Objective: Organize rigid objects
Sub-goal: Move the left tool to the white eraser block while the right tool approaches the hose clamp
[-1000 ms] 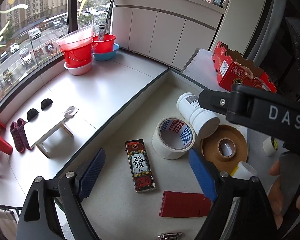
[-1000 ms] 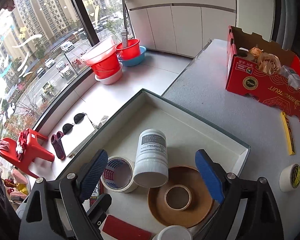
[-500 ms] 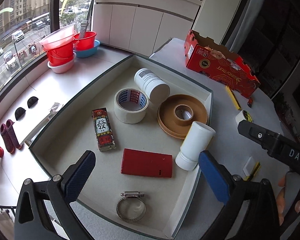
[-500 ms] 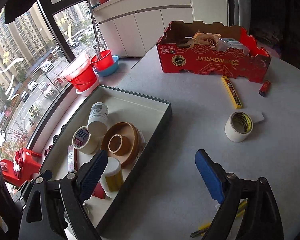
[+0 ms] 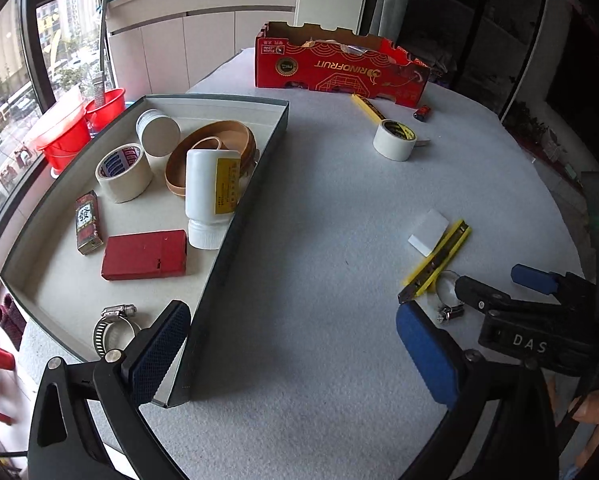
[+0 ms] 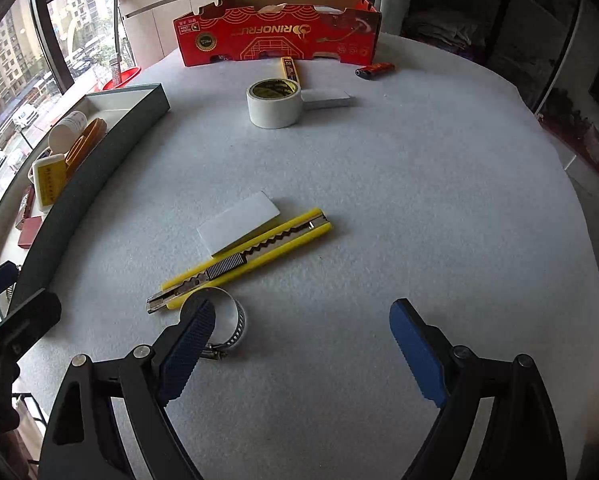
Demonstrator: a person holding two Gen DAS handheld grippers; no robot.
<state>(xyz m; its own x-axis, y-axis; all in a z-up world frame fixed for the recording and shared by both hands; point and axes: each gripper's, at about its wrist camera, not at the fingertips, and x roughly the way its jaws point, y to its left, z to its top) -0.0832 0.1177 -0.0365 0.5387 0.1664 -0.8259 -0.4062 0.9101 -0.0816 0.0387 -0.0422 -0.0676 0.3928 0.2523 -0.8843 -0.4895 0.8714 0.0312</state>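
Tray (image 5: 235,224) beside red "RINOFRUIT" box (image 5: 339,68); both grippers' jaws gape wide, empty.

The tray (image 5: 235,216) sits on the left of the table (image 6: 419,200). In it, the hose clamp (image 5: 113,326) lies nearest; beyond it the flat box (image 5: 145,255), with the mahjong-print box (image 5: 87,222) to its left and the upturned bottle (image 5: 211,196) to its right. Farther in are the tape roll (image 5: 123,172), the large tape ring (image 5: 215,152) and the jar (image 5: 157,132) on its side. On the table right of the tray, a second hose clamp (image 6: 229,320) lies nearest, touching the utility knife (image 6: 243,260); the card (image 6: 239,224) lies just behind the knife. Far back a masking tape roll (image 6: 274,103) stands before the cardboard box (image 6: 279,36).
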